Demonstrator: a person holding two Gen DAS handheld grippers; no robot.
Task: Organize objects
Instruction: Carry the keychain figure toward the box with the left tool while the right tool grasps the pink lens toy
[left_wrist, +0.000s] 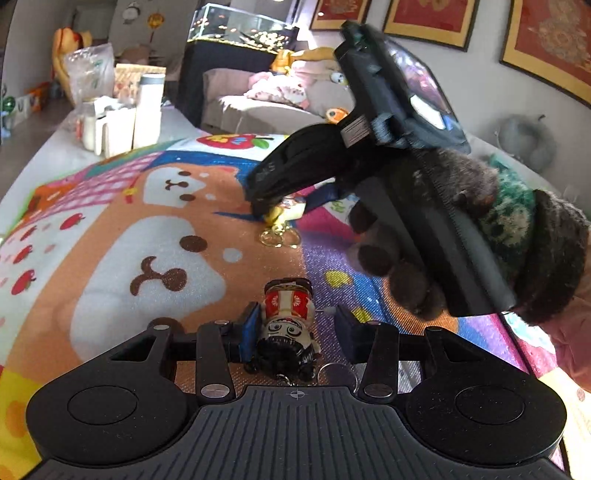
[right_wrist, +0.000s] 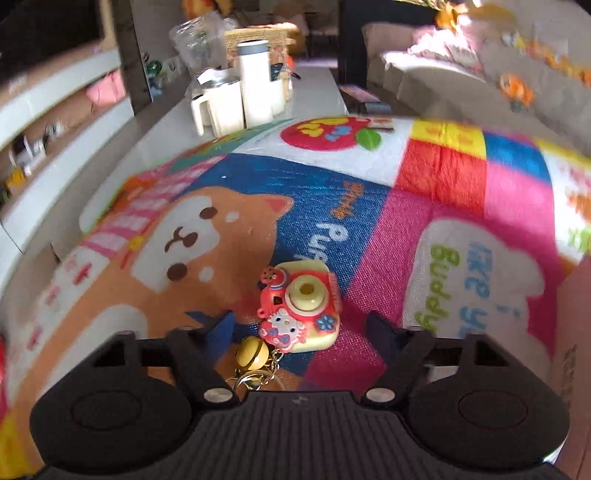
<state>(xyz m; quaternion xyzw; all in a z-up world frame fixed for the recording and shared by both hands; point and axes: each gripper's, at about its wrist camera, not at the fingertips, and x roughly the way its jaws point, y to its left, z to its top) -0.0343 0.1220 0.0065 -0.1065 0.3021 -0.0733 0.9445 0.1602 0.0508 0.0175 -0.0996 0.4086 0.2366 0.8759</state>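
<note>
In the left wrist view, a small opera-mask figurine keychain in red, white and black lies on the colourful mat between the fingers of my left gripper, which is open; the left pad touches it, the right pad stands apart. Its key ring lies near the right finger. In the right wrist view, a pink and yellow toy camera keychain with a yellow bell and gold rings lies on the mat between the open fingers of my right gripper. The right gripper also shows in the left view, over the yellow keychain.
The cartoon mat covers the table. White jugs and a tall white bottle stand at the far left edge, with a clear bag behind. A sofa with plush toys lies beyond. A cardboard box sits at the right.
</note>
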